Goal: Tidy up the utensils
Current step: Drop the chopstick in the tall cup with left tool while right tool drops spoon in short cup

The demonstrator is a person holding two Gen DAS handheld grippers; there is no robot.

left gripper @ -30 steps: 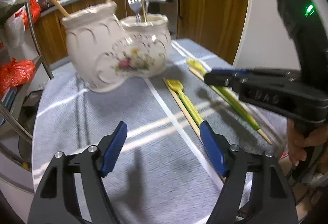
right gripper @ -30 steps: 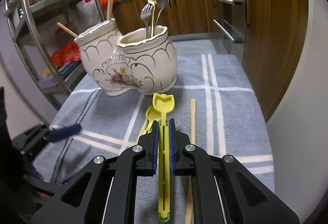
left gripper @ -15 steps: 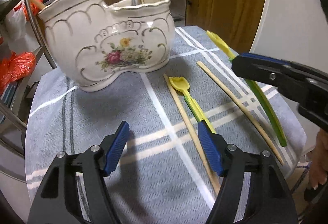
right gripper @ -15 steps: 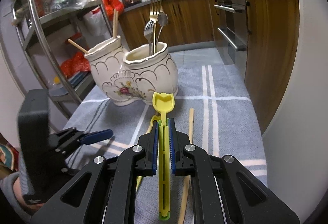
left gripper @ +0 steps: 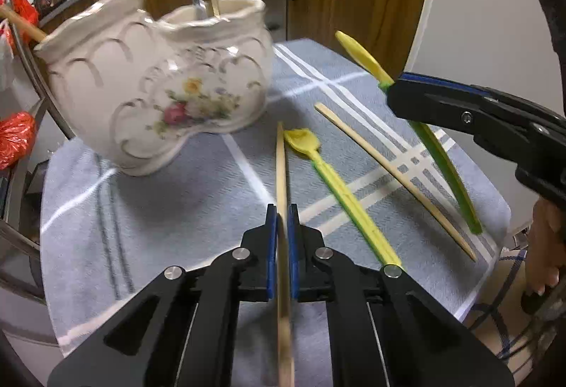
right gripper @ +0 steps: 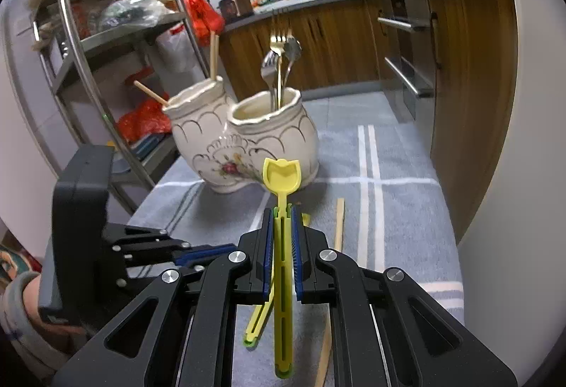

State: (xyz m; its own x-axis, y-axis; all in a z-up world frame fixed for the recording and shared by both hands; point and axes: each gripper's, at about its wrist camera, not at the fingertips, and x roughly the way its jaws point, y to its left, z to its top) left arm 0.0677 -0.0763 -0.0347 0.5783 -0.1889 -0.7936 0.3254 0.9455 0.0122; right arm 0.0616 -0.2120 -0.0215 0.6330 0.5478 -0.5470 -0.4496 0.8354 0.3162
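We hold a chopstick (left gripper: 282, 174) pinched in the left gripper (left gripper: 282, 227), its tip toward the holder (left gripper: 155, 93) at eleven o'clock. The right gripper (right gripper: 282, 238) is clamped on a yellow spoon (right gripper: 282, 174), lifted off the cloth (right gripper: 399, 174). We should tilt each upright before lowering it: chopstick into the left cup, spoon beside the forks (right gripper: 279, 68).

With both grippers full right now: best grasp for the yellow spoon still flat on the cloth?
Grip the yellow spoon mid-handle, from above, fingers straddling its width. The handle is narrow and straight, lying flat, and chopsticks lie apart on both sides, leaving finger room.
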